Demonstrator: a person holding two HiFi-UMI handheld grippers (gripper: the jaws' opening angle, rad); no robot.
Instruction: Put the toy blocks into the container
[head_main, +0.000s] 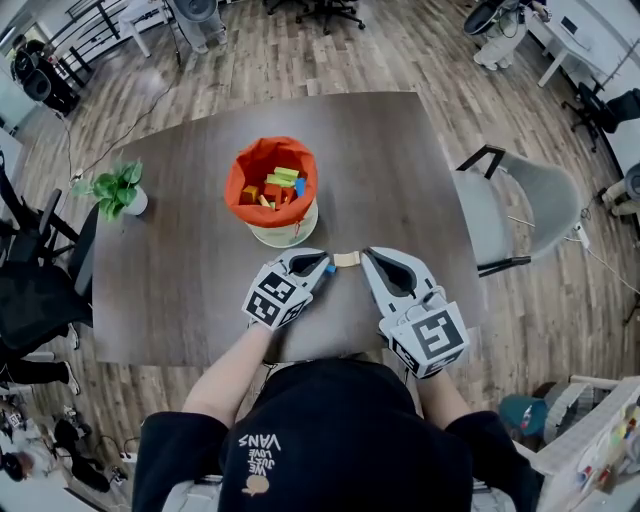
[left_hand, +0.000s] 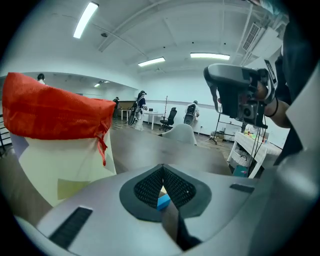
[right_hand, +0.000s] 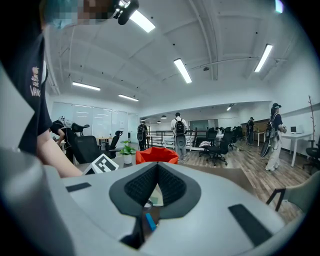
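1. The tan block (head_main: 346, 259) lies on the table (head_main: 190, 290) close to its near edge, about midway along that edge. Its long axis runs left to right across you. Your claws face each other over it, with the left gripper (head_main: 325, 264) at its left end and the right gripper (head_main: 367, 254) at its right end. Each tip is just beside the block, but I can't tell whether either touches it.
2. Both claws are closed with nothing pinched, and each gripper view shows the pads meeting. A small blue piece (left_hand: 163, 201) shows under the left pads. I can't tell whether it is a loose block.
3. The container (head_main: 238, 180), lined in red, stands beyond the tan block and to its left, towards the middle of the table. It already holds a heap of coloured blocks (head_main: 281, 184). Your left claw is the nearer one to it, so I judge it the natural hand for the carry.
4. Whichever claw you use will need to open first. It should then take the block across its narrow width rather than end-on.
5. The table is dark and smooth. A potted plant (head_main: 118, 190) stands by its left edge and a grey chair (head_main: 530, 200) is off its right edge. Around it is a wood-floored office with desks, chairs and people in the distance.
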